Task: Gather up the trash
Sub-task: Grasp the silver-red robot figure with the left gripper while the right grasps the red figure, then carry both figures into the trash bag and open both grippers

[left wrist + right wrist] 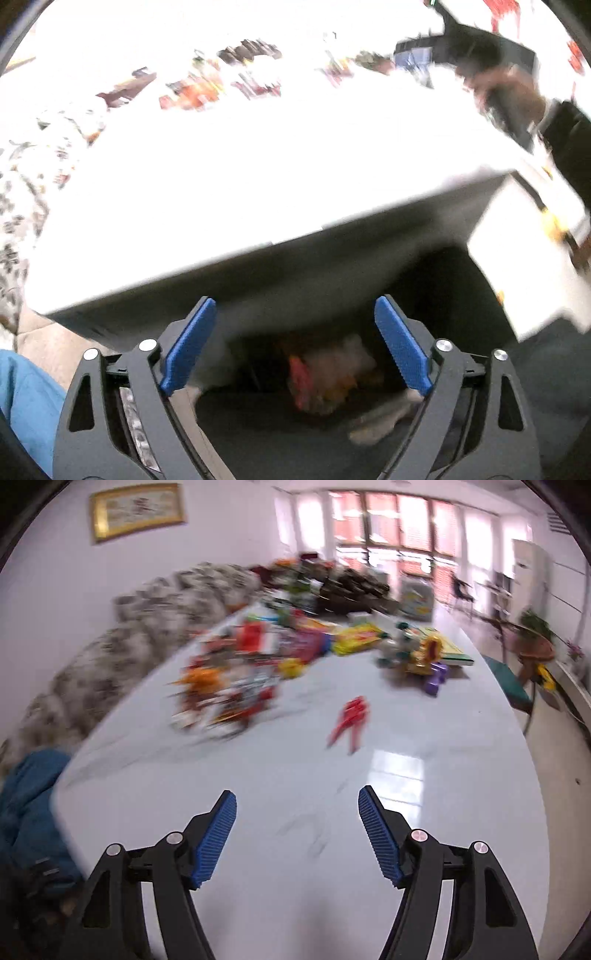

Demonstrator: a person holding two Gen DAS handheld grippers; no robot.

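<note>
In the left wrist view my left gripper (pixel 295 301) is open with nothing between its blue pads. It hangs over a dark bin (pixel 258 435) below the white table's edge (pixel 332 236). Blurred red, white and yellow trash (pixel 328 373) lies inside the bin. In the right wrist view my right gripper (pixel 296 792) is open and empty above the white table (pixel 406 849). A red wrapper (pixel 351 716) lies alone ahead of it. A blurred heap of wrappers (pixel 229 686) sits further left. A yellow packet (pixel 358 637) lies behind.
A patterned sofa (pixel 110 657) runs along the table's left side, with blue cloth (pixel 26 805) near its front corner. Toys and a purple piece (pixel 436 679) stand at the table's far right. A person's hand (pixel 513 92) is at the top right of the left view.
</note>
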